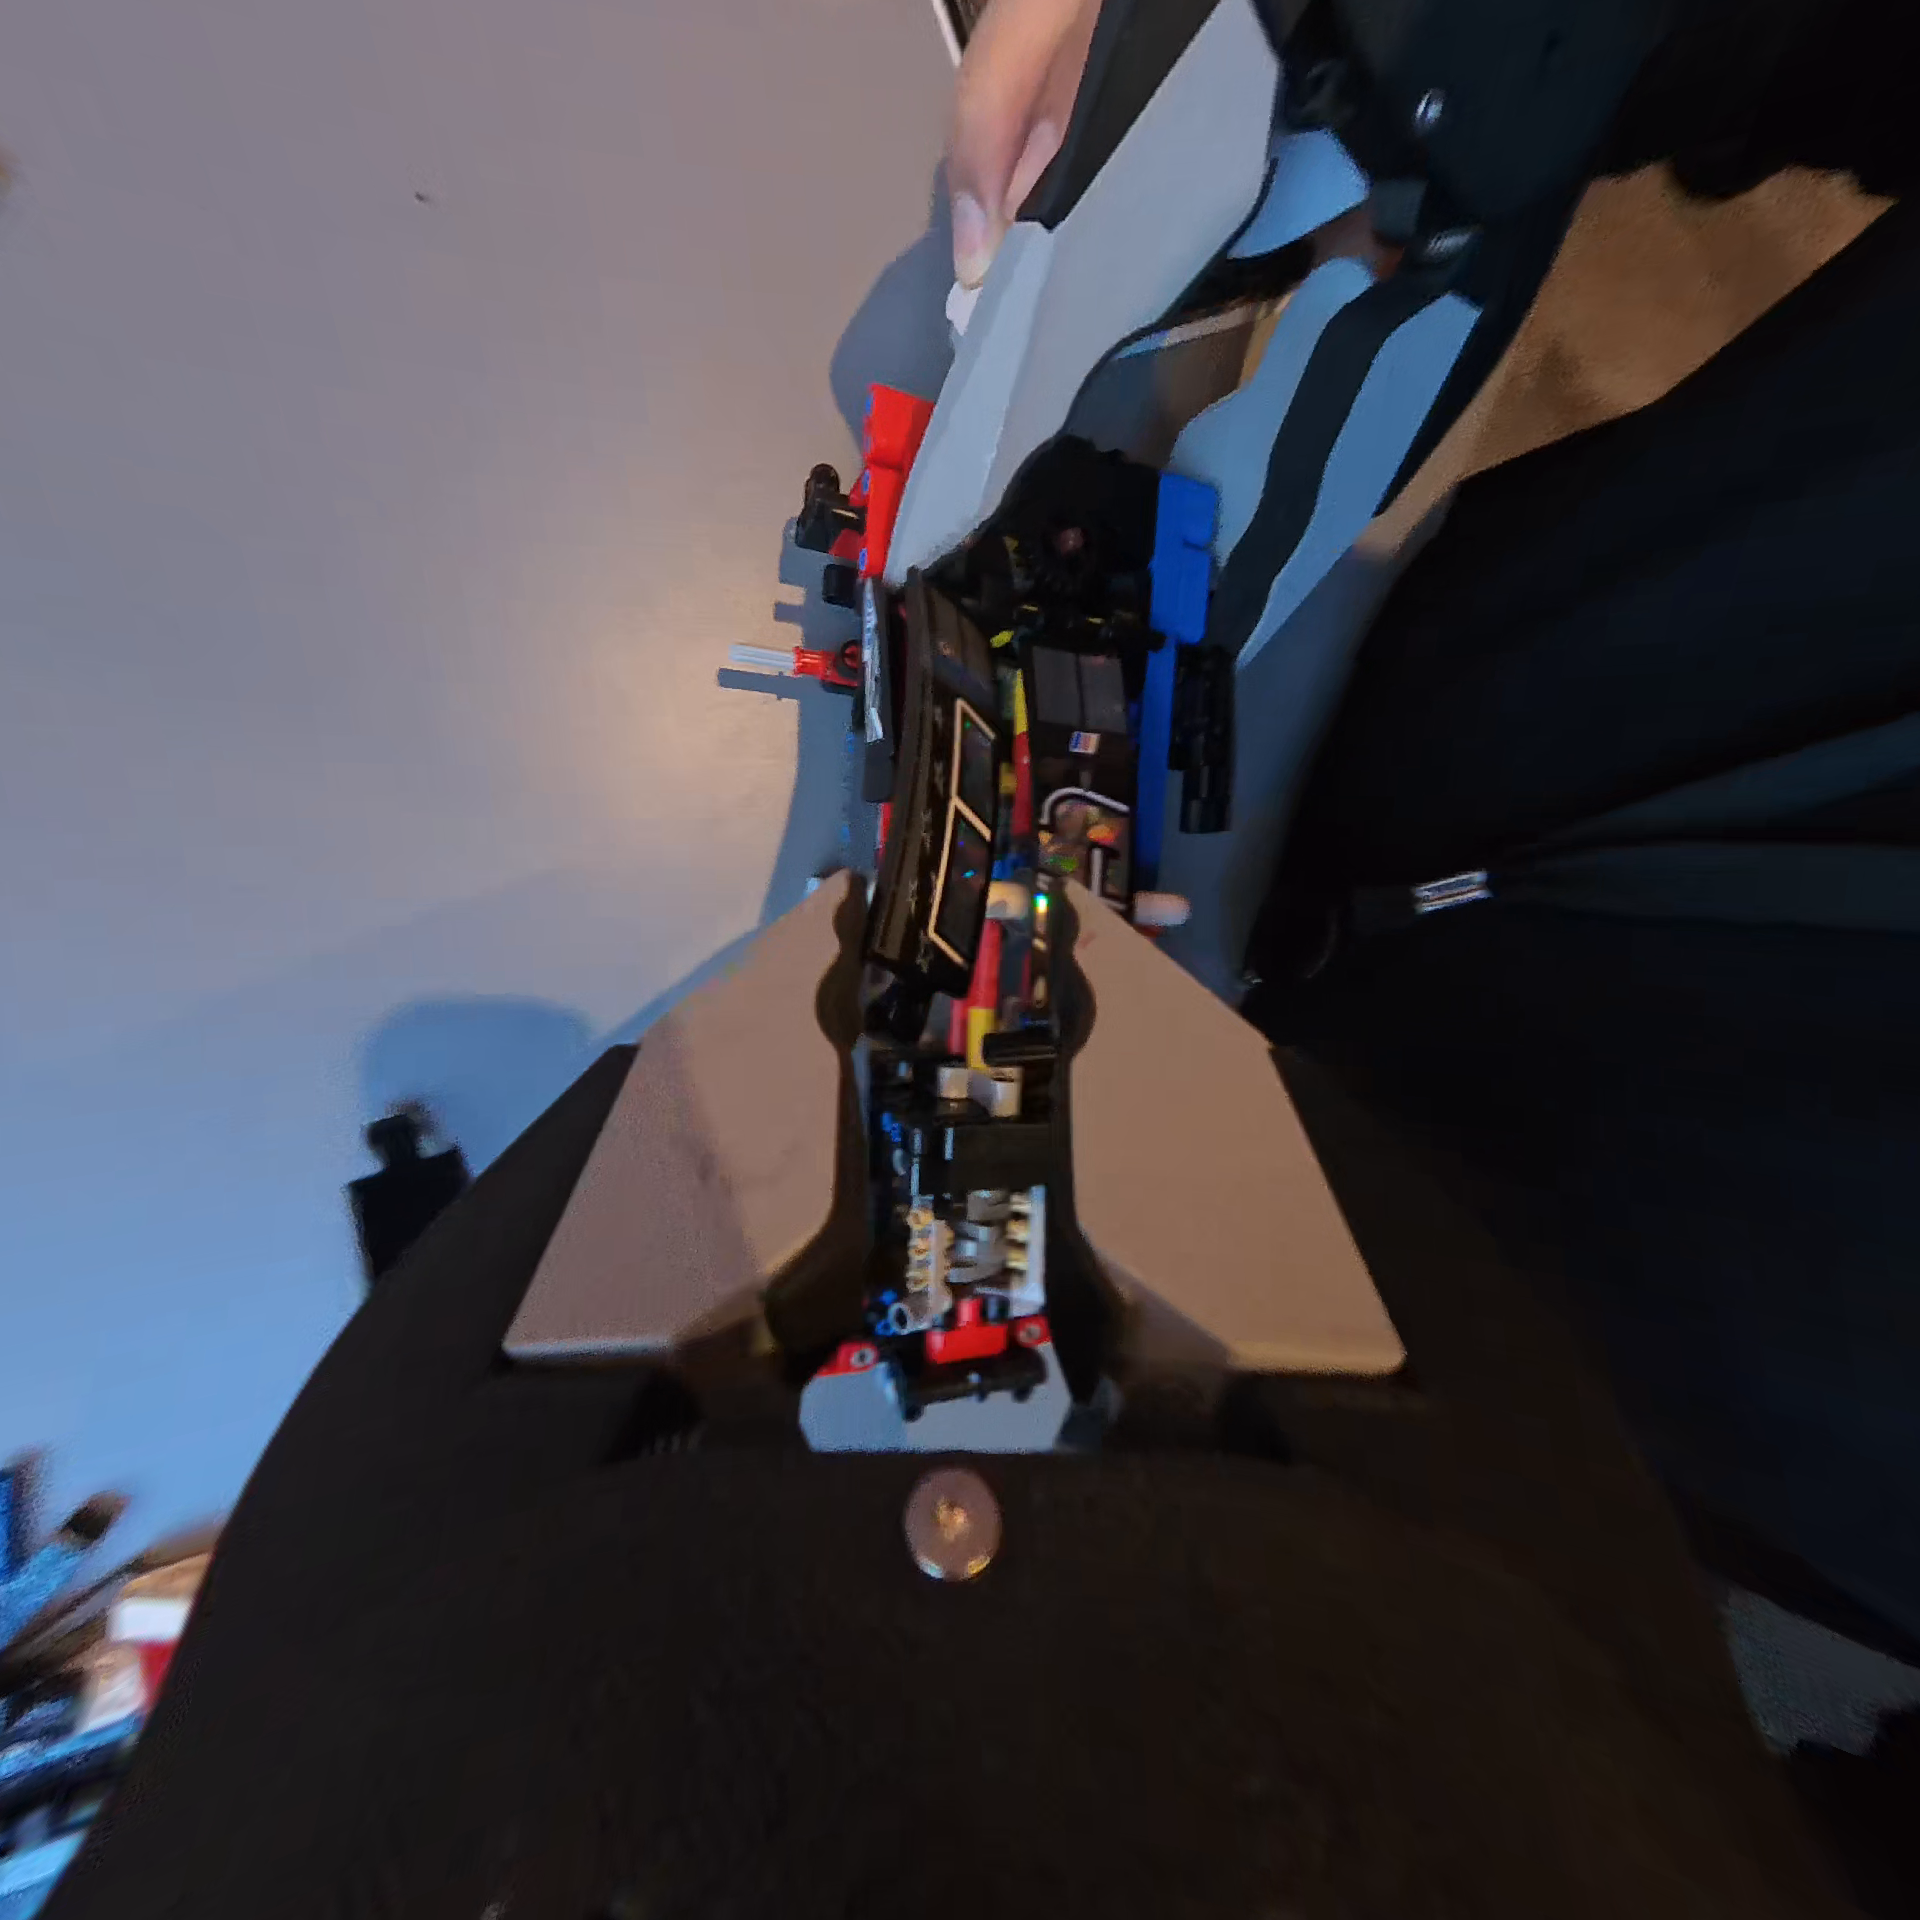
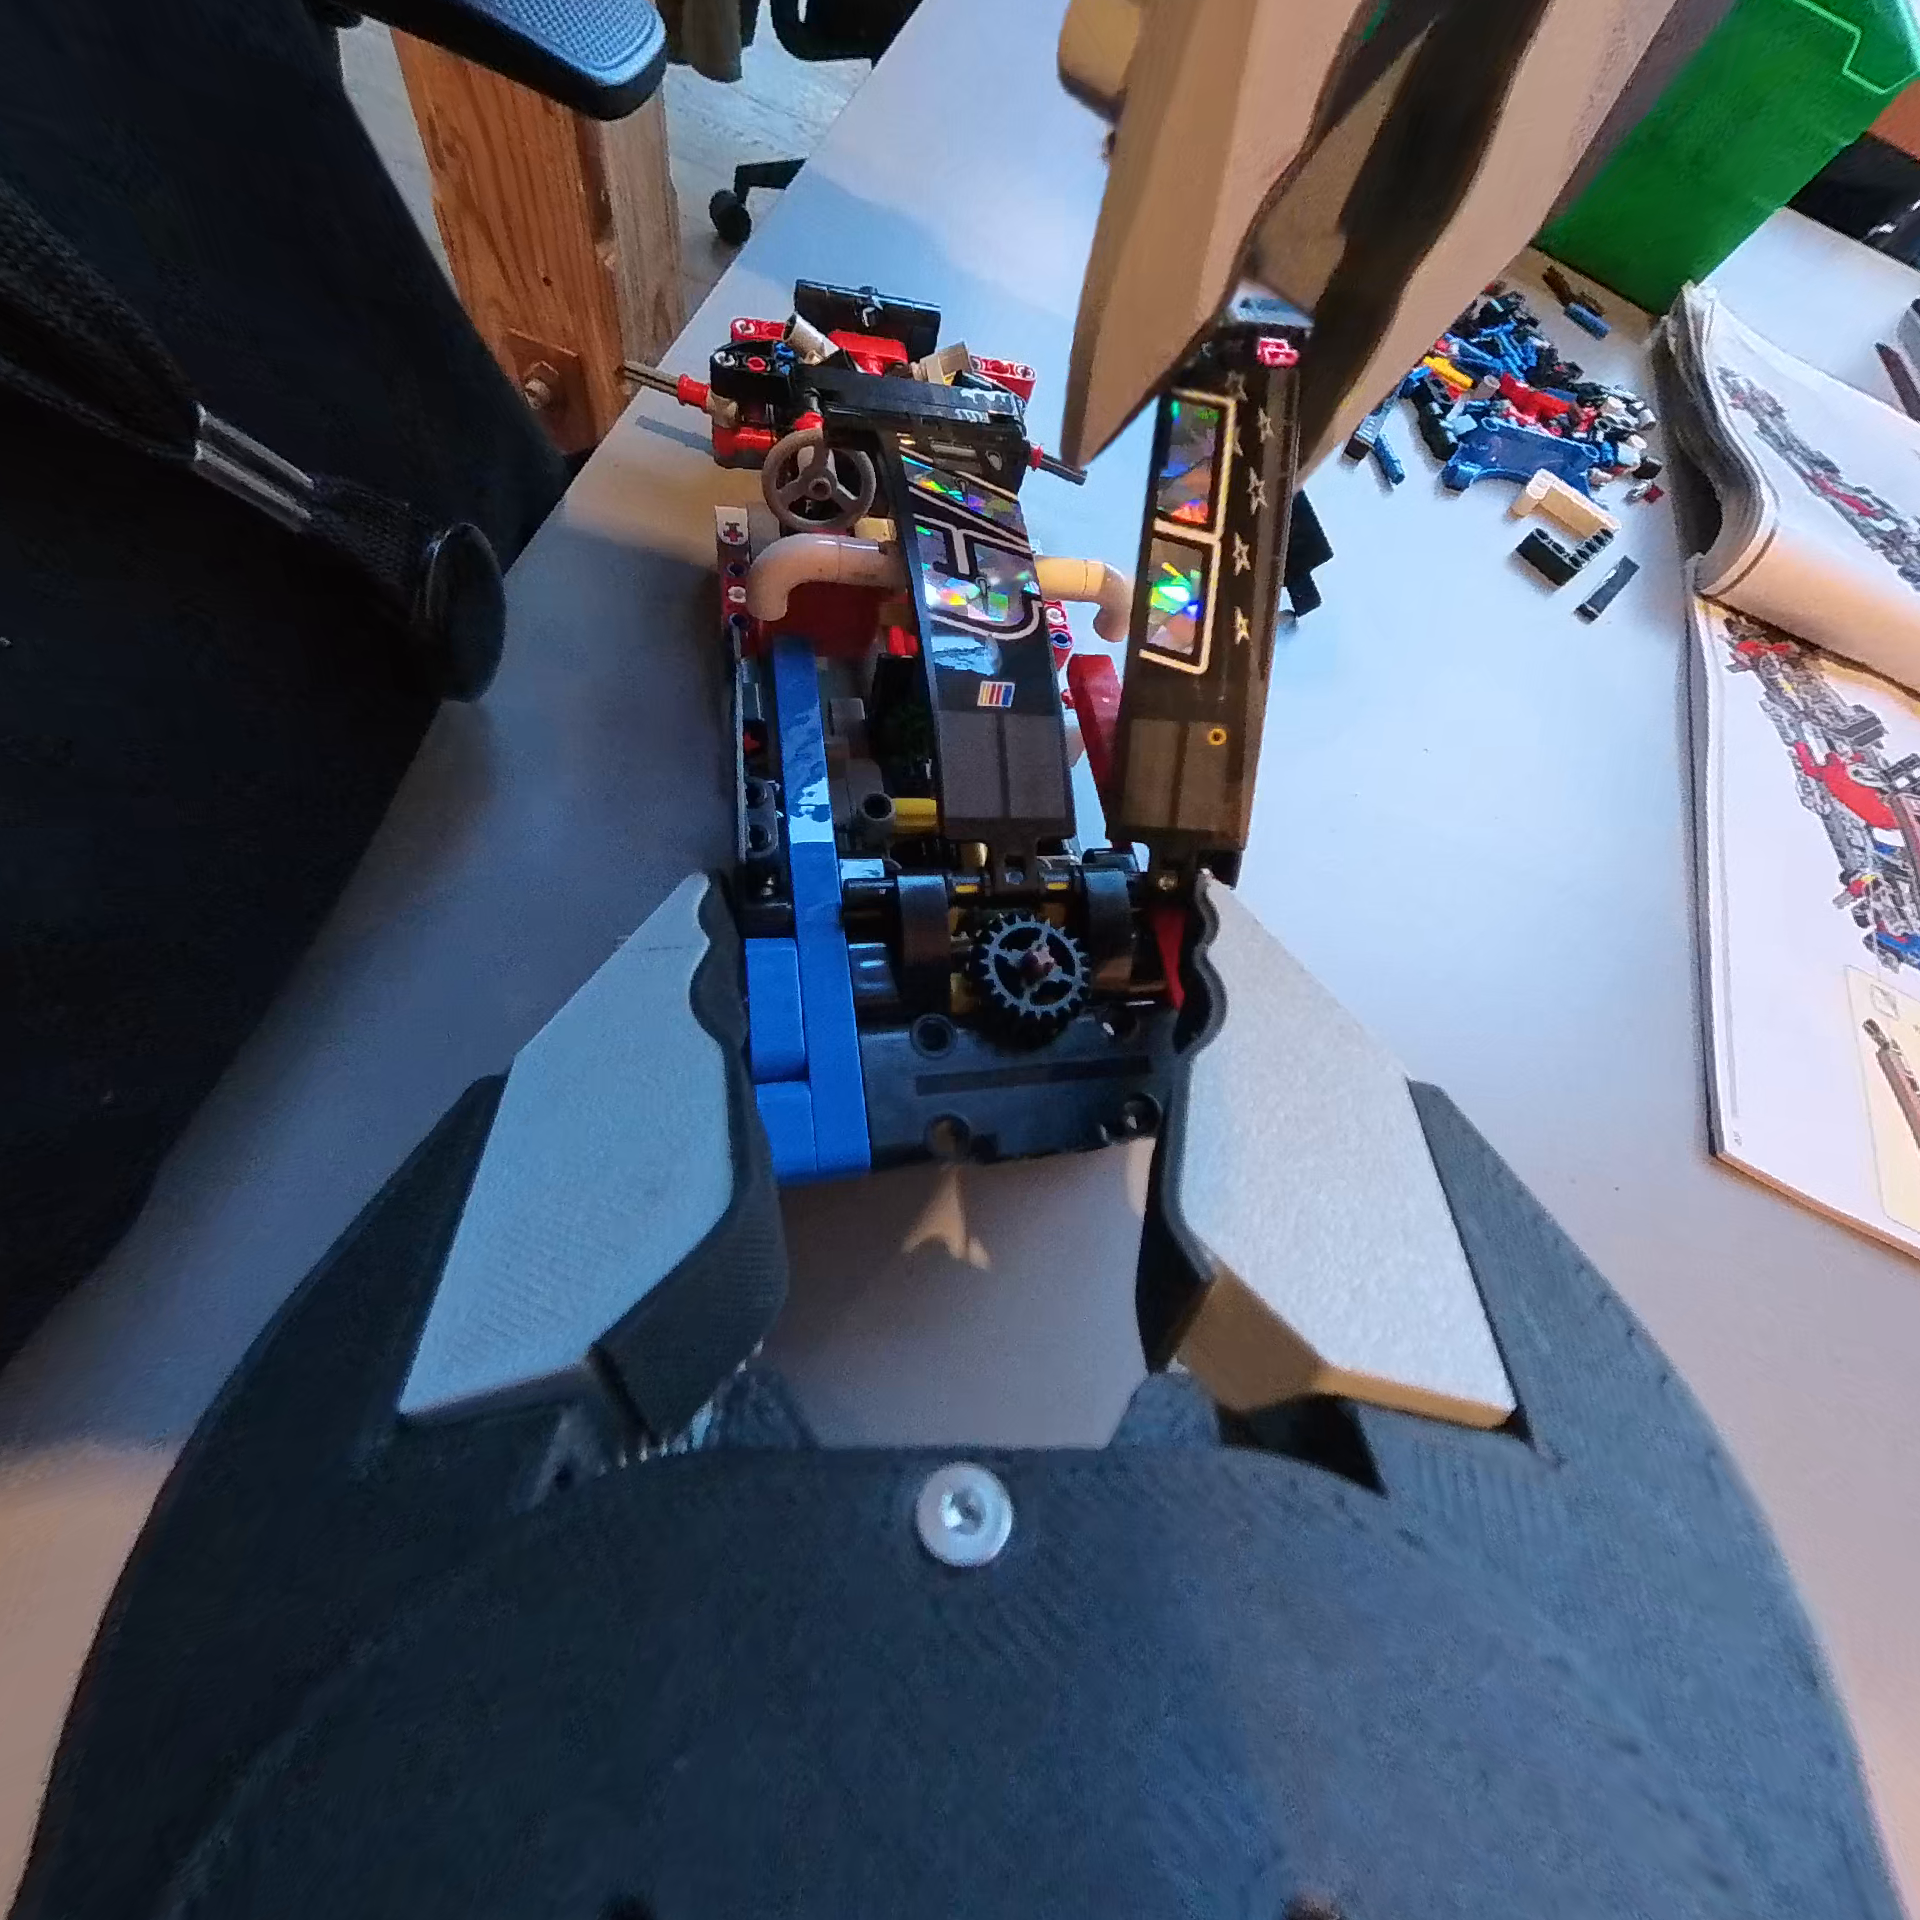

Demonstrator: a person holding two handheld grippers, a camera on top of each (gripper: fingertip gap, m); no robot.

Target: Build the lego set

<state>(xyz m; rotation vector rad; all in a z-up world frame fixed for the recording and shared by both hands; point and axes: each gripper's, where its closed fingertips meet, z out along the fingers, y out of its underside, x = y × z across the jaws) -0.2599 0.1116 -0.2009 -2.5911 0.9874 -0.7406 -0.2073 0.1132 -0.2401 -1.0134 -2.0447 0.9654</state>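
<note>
The grey table top point(image 2: 1455, 727) carries the work; its far end is cut off by the frame in the right wrist view, and in the left wrist view it appears tilted and blurred. The partly built lego car, a long black, blue and red brick chassis point(image 2: 914, 790), rests on this table top between both tools. The right gripper point(image 2: 961, 997), black-bodied with grey finger plates, is clamped across the chassis's near end, its fingers pressing the blue side beam and the black rear block beside a black toothed gear point(image 2: 1029, 971). The left gripper point(image 1: 956, 935) is closed around the opposite end of the chassis, its jaws bearing on the bricks on both sides; exactly which bricks it touches is hard to make out through motion blur. In the right wrist view, that gripper enters from the top edge and covers the upper tip of a raised black panel with reflective stickers and stars point(image 2: 1195, 623), so contact there is hidden. An open instruction booklet point(image 2: 1818, 831) lies at the right, cropped by the frame. A pile of loose mixed-colour lego pieces point(image 2: 1517, 405) sits beyond it, too small to sort individually. A grey steering wheel point(image 2: 819, 486) stands near the chassis's far end.
</note>
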